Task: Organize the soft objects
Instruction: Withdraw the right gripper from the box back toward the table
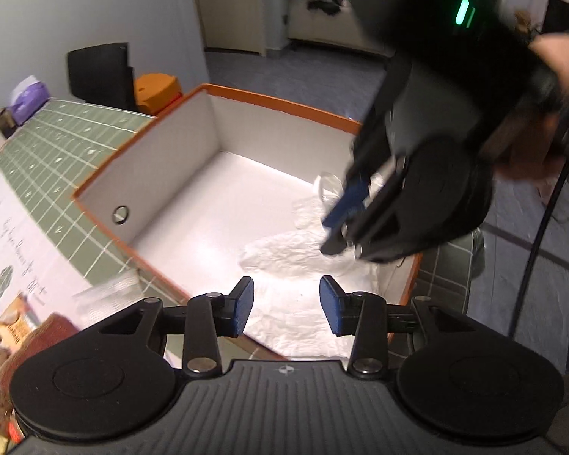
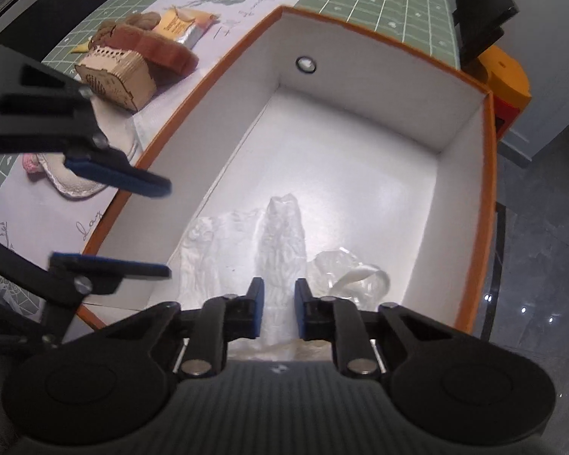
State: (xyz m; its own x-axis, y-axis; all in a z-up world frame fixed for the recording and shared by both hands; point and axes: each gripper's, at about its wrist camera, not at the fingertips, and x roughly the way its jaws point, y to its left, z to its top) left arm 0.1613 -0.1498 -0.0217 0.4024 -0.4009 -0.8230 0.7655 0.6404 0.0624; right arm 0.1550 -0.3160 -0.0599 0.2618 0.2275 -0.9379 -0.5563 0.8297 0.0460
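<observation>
i'm pinching a crinkly white plastic bag (image 2: 280,250) with my right gripper (image 2: 278,313) inside the smooth orange-rimmed box (image 2: 489,174); my left gripper (image 1: 286,305) is hanging apart, empty.

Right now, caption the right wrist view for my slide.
Right gripper pinches white cloth inside the orange-rimmed box; left gripper open alongside.

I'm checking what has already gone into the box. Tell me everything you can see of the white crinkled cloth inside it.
The white crinkled cloth looks thin, soft and wrinkled, like gauze or paper fabric. It lies on the floor of the white orange-rimmed box, at its near end, partly spread flat. One fold is pulled up into a ridge between the blue pads of the right hand-held gripper, which pinch it. A clear plastic bag lies beside it.
</observation>
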